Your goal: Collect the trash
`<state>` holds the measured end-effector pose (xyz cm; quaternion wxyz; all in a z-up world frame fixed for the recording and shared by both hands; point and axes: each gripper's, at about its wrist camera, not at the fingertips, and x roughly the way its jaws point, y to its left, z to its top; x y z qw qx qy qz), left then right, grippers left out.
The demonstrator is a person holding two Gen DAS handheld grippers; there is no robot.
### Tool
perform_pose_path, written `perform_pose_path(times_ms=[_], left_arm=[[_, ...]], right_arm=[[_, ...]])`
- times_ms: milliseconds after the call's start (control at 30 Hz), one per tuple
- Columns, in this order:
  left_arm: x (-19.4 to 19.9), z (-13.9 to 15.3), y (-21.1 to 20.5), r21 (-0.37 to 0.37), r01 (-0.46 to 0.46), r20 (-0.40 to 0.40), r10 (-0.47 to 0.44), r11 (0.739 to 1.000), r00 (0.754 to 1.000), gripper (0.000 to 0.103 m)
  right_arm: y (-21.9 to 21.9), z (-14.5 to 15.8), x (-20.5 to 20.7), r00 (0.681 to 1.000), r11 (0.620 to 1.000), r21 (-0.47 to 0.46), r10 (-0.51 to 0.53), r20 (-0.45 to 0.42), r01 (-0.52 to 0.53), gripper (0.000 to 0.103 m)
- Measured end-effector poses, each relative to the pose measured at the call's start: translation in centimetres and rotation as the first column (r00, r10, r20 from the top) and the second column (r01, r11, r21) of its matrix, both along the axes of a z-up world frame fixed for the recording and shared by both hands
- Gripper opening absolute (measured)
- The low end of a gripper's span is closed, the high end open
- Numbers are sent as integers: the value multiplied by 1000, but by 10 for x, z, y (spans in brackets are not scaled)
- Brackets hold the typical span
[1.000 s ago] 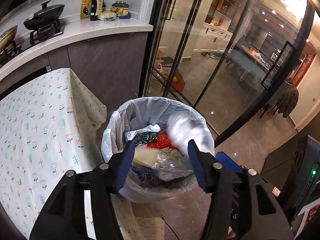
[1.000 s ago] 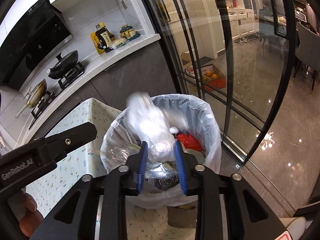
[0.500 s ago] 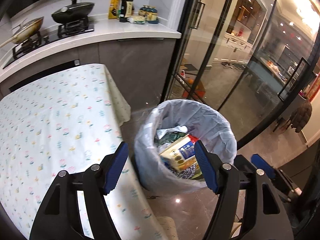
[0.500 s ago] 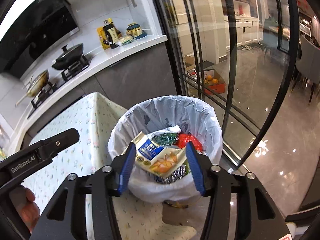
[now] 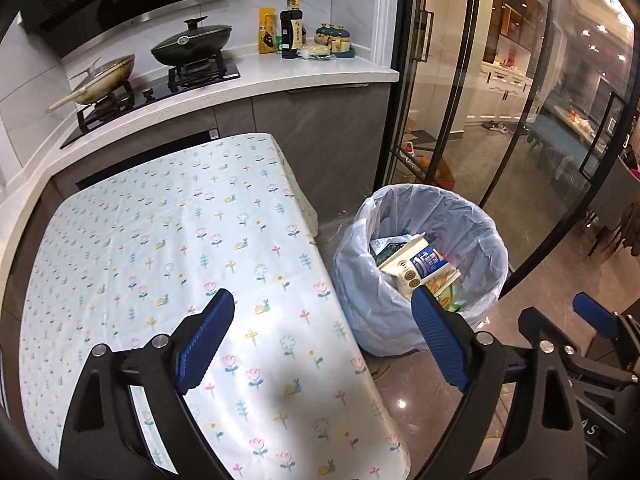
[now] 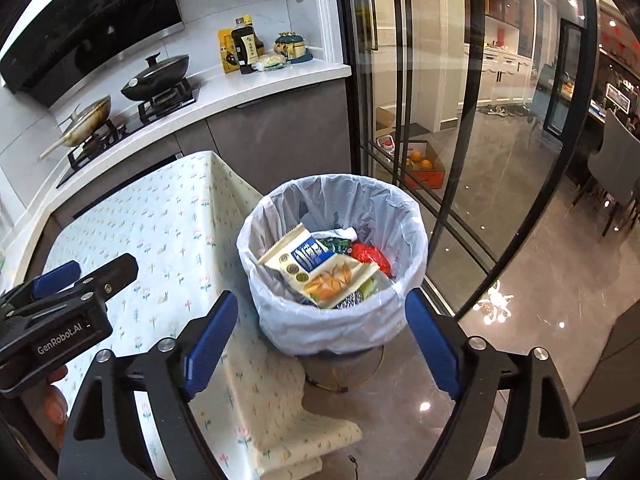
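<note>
Nearest, the right tool point(image 6: 320, 344) and the left tool point(image 5: 322, 342) both stand wide apart and carry nothing. Just beyond, the lined trash bin point(image 6: 332, 316) stands on the floor beside the bench point(image 5: 160, 240) corner. A yellow snack packet point(image 6: 316, 268) lies on top of the wrappers inside the bin. The bench cloth shows no litter. Judged stage: drop-off done; the next move calls for finding any remaining trash.

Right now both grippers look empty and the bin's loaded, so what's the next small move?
Probably hold both back and scan for leftovers. The left gripper and right gripper are open and empty, wrappers lie inside the lined bin, and the visible tablecloth shows no trash.
</note>
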<state>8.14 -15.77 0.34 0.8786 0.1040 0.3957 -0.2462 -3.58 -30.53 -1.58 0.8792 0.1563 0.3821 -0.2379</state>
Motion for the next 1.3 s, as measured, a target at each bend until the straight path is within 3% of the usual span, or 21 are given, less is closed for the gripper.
perform_pose_path(times_ms=[367,1300], left_arm=[[-18,-3,14,22,-15,-24,16,1000,1000,89],[-6,-9,11,48,-39,-32,41,998,999,89]], right_arm=[[21,7,-13,999,999,-21,37,-35,-38,84],[21,5,8,997,998,-40,48,-55,-50,84]])
